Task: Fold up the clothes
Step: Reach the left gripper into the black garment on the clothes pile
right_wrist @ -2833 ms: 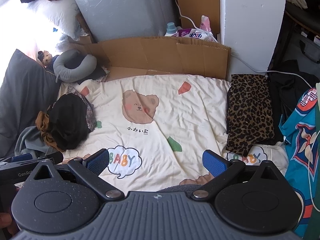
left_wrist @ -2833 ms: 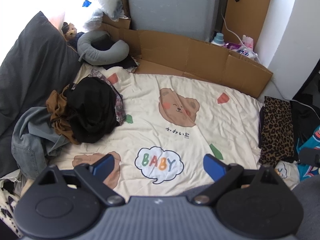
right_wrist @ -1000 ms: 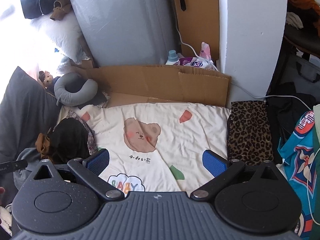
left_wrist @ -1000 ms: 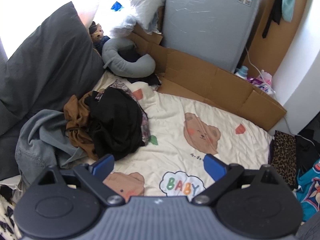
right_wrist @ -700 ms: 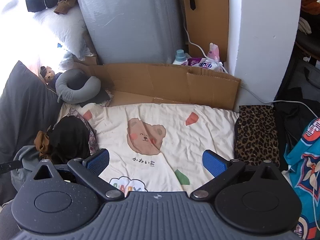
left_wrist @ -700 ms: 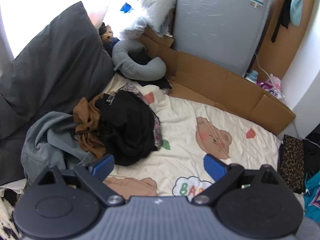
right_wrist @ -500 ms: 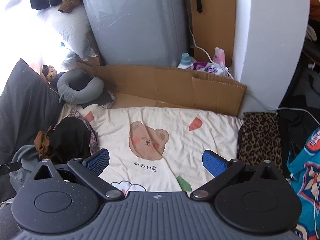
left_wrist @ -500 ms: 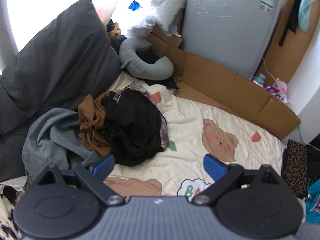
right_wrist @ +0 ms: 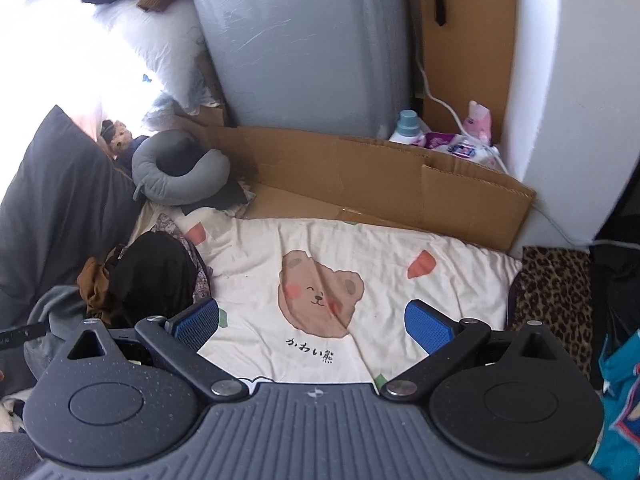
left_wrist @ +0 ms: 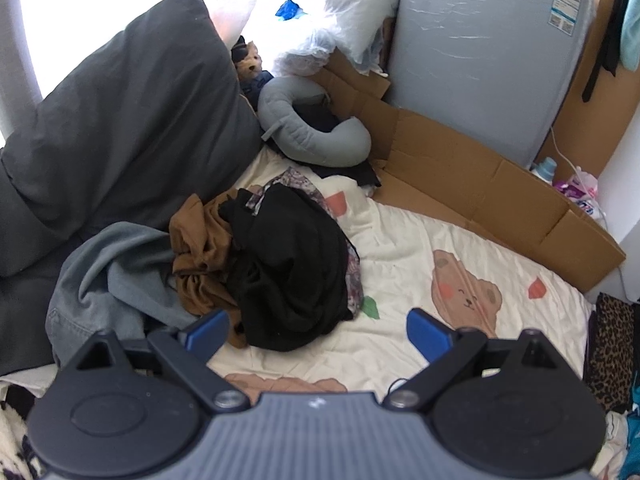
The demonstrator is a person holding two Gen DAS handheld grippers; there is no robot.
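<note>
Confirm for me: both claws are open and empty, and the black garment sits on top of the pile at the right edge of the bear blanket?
Wrong side. The left wrist view shows the black garment atop the pile at the bear blanket's left edge. Left claw and right claw are open and empty.

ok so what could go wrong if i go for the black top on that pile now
The black garment lies tangled with the brown garment and a patterned one beneath, so the open left hand-held gripper may drag several up together. The grey denim piece overlaps the pile's edge and could slide off the bear-print blanket.
</note>
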